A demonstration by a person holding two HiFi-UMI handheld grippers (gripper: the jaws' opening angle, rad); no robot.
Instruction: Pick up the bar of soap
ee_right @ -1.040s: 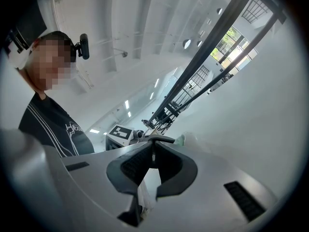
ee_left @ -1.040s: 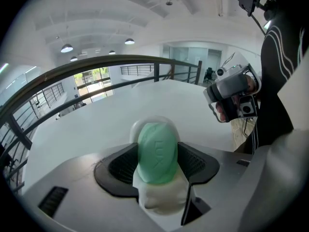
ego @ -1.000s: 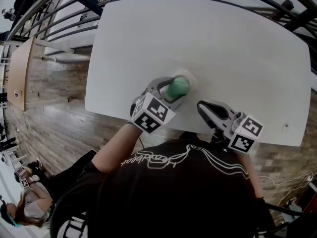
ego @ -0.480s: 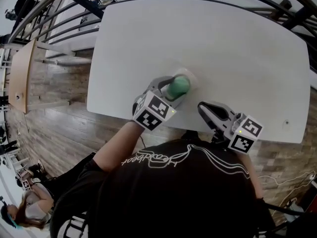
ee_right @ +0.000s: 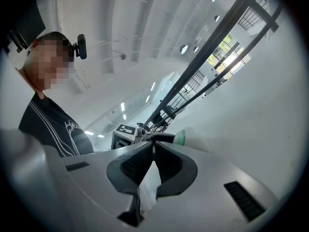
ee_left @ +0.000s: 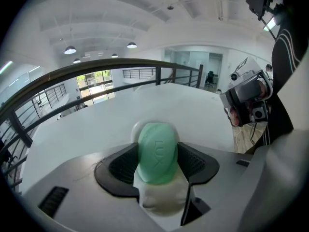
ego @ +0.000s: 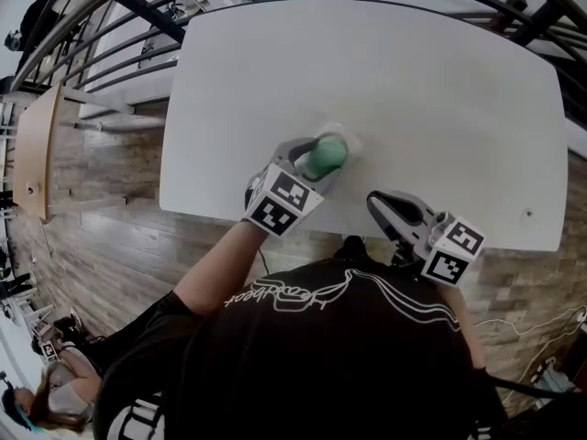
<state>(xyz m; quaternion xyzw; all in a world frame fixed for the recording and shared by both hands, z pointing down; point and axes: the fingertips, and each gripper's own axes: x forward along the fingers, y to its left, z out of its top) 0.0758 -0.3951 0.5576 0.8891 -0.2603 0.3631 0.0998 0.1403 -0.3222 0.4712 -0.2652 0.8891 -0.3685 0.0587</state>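
The left gripper (ego: 316,163) is clamping the bar of soap (ee_left: 157,153). Its two dark pads are pressing on the bar's narrow sides, with no gap showing in the left gripper view. The soap is sitting near the 6 o'clock edge of the white surface (ego: 413,81), over a small white dish (ego: 347,138) that is peeking out at the bar's 1 o'clock side. Whether the bar is resting on the dish or hanging just clear of it is not showing in any view.

The relation that matters is axis against jaws. The bar's long axis is running from about 7 o'clock to 1 o'clock in the head view, in line with the left gripper's own reach, so the jaws are squeezing across the short width. The broad embossed face is pointing back toward that gripper's camera, and the far rounded end is sticking out beyond the pads.

The right gripper (ee_right: 153,153) is lying at about 4 o'clock from the soap, well apart from it. Its jaws are pressed together on nothing. The left one is plainly the working side, and a straight lift looks like all that is remaining.
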